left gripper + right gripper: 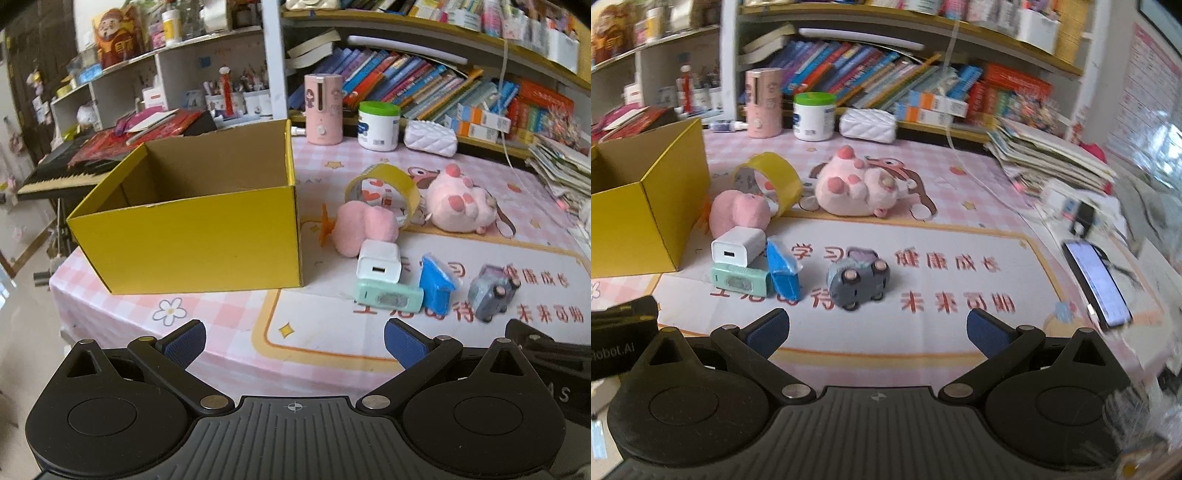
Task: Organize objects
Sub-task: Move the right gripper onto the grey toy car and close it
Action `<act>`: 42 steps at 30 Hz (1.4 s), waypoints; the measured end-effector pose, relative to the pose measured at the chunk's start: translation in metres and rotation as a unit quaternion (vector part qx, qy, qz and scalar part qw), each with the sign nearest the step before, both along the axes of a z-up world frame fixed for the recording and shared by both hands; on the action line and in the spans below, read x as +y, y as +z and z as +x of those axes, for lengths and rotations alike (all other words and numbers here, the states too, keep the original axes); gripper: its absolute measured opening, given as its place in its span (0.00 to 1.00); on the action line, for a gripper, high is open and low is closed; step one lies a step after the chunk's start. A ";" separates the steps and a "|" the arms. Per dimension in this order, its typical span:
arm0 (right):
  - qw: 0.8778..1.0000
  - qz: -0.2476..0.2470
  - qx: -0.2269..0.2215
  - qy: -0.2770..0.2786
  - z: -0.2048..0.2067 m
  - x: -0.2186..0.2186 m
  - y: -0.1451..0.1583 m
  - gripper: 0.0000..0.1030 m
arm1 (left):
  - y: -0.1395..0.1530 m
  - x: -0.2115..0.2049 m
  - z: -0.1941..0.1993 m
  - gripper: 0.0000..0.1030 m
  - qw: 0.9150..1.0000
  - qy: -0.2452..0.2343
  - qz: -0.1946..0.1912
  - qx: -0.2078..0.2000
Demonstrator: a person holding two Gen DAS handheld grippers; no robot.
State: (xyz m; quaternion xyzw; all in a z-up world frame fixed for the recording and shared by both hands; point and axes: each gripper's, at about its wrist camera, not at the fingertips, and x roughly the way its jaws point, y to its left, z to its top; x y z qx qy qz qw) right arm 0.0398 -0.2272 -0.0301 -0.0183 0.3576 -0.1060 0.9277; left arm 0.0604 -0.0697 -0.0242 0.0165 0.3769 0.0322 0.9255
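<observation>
An open yellow cardboard box (192, 240) stands on the table's left; it looks empty, and its corner shows in the right wrist view (646, 218). To its right lie a white charger (378, 266) (737, 247), a mint green device (388, 297) (740, 280), a blue packet (436, 288) (783, 271), a grey toy car (493, 293) (858, 280), a pink plush heart (364, 229) (738, 214), a yellow tape ring (384, 190) (772, 175) and a pink plush pig (461, 201) (858, 188). My left gripper (294, 343) and right gripper (877, 334) are open and empty, short of the objects.
At the table's back stand a pink humidifier (323, 109), a white jar with a green lid (378, 125) and a white quilted pouch (430, 138). A phone (1099, 284) and stacked papers (1049, 155) lie at the right. Bookshelves are behind; a keyboard (55, 173) is far left.
</observation>
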 end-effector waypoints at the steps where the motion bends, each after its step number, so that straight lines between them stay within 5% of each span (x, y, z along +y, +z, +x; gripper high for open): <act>1: 1.000 0.002 0.000 0.011 0.003 -0.003 0.000 1.00 | -0.001 -0.002 0.002 1.00 1.000 0.008 -0.005 0.003; 12: 0.995 0.046 0.023 0.087 0.041 -0.042 -0.022 0.94 | -0.017 -0.021 0.011 1.00 0.998 0.052 -0.027 0.039; 26: 0.984 0.024 0.039 0.175 0.097 -0.040 -0.055 0.76 | -0.018 -0.012 0.015 1.00 0.991 0.114 -0.049 0.056; 30: 0.981 0.036 0.054 0.183 0.108 -0.043 -0.061 0.61 | -0.018 -0.014 0.022 1.00 0.991 0.111 -0.051 0.057; 42: 0.986 0.084 0.031 0.142 0.105 -0.078 -0.025 0.60 | -0.017 -0.041 0.051 0.99 0.997 0.047 -0.047 0.045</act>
